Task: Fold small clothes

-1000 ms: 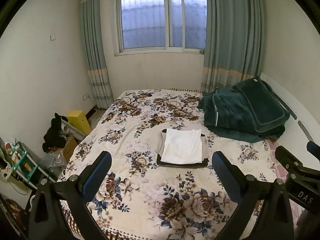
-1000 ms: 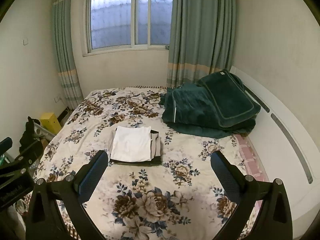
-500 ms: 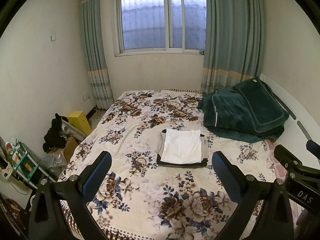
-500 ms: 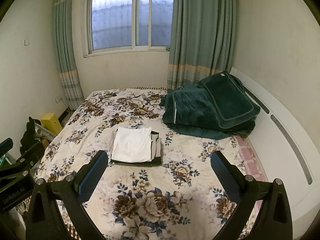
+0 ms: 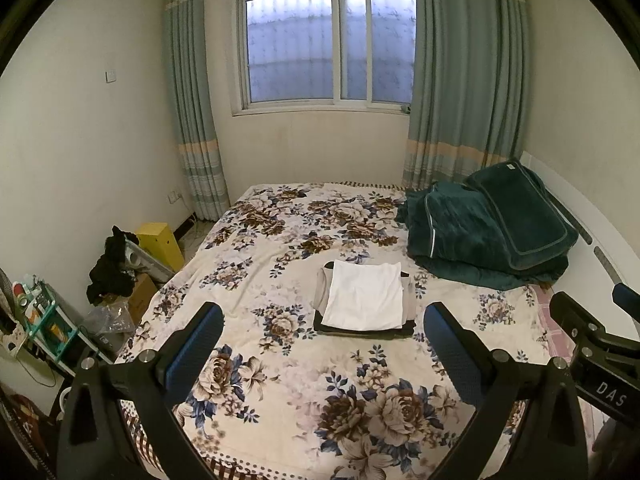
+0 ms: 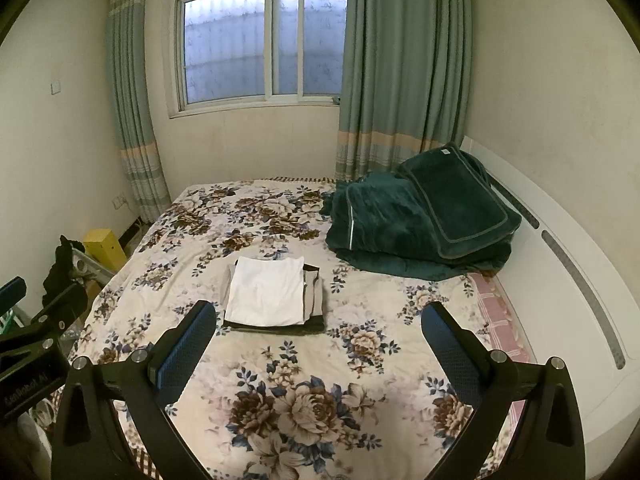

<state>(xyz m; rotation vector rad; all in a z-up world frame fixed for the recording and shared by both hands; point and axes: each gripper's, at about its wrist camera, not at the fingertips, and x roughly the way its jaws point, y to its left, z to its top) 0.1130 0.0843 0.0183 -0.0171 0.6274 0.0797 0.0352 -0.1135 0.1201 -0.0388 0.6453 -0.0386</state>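
A stack of folded small clothes lies on the floral bed, with a white garment on top of a grey one and a dark one. It also shows in the right wrist view. My left gripper is open and empty, held above the near part of the bed, well short of the stack. My right gripper is open and empty too, level with it on the right. Each gripper's body shows at the edge of the other's view.
The floral bedspread covers the bed. A folded dark green blanket lies at the far right by the white headboard. Left of the bed stand a yellow box, black clothing and a cluttered rack.
Both grippers have drawn back and risen slightly, so the bed and stack look a little farther. The clothes have not moved.
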